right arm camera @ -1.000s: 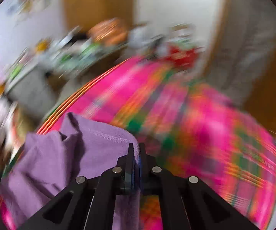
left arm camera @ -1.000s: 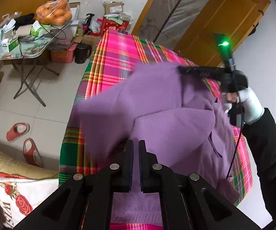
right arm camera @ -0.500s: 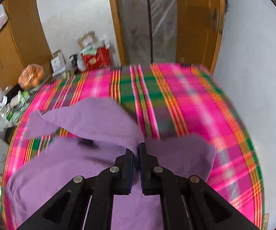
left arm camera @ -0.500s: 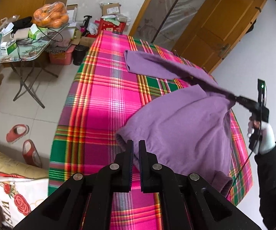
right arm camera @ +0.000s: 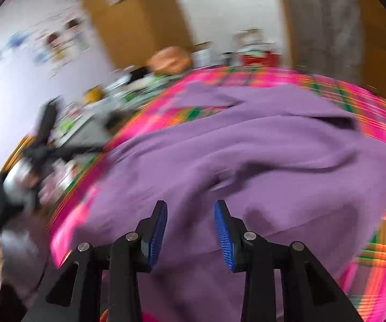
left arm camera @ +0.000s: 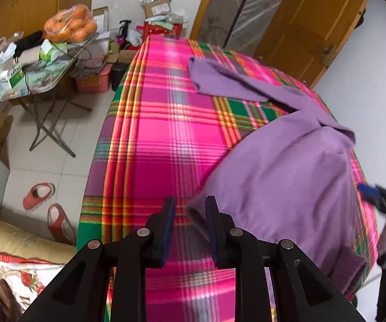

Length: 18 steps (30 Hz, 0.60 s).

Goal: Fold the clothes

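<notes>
Left wrist view: left gripper point(left arm camera: 188, 226), jaws opening, nothing clamped; a corner of the purple garment point(left arm camera: 279, 177) lies just beyond and right of them. Garment body at near right, one sleeve running to far centre, long axis near-right to far-left. Right gripper point(left arm camera: 381, 198) at the garment's right edge, blurred. Surface: plaid-covered desk point(left arm camera: 152, 139). Room: tiled floor, slippers, folding table with oranges, wooden doors.

Right wrist view: right gripper point(right arm camera: 190, 230), jaws opening, empty, directly above the garment; heavy blur.
</notes>
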### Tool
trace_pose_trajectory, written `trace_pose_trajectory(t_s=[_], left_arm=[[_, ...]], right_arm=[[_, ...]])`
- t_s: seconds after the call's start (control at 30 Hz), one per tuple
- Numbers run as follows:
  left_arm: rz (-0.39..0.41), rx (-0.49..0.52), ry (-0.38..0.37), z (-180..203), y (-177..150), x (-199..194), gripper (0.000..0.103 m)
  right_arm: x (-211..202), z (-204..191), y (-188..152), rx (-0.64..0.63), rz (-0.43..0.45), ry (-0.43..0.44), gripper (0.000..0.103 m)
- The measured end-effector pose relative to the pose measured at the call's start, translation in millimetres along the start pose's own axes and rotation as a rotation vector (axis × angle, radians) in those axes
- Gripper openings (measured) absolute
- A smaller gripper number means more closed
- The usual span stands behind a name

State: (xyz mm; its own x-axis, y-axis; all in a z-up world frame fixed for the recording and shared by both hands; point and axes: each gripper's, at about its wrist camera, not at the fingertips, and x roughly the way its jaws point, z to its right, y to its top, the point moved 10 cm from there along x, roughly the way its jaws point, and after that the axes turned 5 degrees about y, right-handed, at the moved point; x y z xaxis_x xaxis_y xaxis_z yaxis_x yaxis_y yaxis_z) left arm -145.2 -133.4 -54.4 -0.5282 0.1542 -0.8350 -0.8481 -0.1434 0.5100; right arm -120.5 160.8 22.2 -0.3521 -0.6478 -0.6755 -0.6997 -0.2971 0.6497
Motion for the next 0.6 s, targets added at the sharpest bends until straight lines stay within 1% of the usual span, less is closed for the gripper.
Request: trace_pose_trajectory(t_s=[0.03, 0.07, 0.1, 0.17, 0.27, 0.37, 0.53, 0.6], left_arm=[[-0.007, 0.005, -0.008, -1, -1, 3, 0.027], [-0.01, 0.011, -0.013, -1, -1, 6, 0.033], [-0.01, 0.014, -0.017, -2, 0, 8, 0.037], [-0.008, 0.02, -0.026, -2, 1, 12, 0.038], [-0.011, 0.017, -0.053, 0, 3, 16, 0.041], [-0.034, 0.024, -0.068, 5, 0, 20, 0.042], [-0.064, 0.065, -0.057, 17, -5, 24, 0.042], [-0.067, 0.076, -0.038, 19, -5, 25, 0.042]], right_arm=[[2, -13, -6, -0.032, -0.01, 0.036, 0.038], [3, -26, -11, -0.064, -0.02, 0.071, 0.039], [2, -35, -17, -0.084, -0.029, 0.091, 0.039], [-1, -52, -29, -0.125, -0.047, 0.132, 0.039], [0, -70, -40, -0.153, -0.067, 0.18, 0.042], [7, -74, -51, -0.194, -0.106, 0.181, 0.044], [20, -67, -66, -0.206, -0.168, 0.147, 0.044], [23, -67, -72, -0.205, -0.19, 0.142, 0.041]])
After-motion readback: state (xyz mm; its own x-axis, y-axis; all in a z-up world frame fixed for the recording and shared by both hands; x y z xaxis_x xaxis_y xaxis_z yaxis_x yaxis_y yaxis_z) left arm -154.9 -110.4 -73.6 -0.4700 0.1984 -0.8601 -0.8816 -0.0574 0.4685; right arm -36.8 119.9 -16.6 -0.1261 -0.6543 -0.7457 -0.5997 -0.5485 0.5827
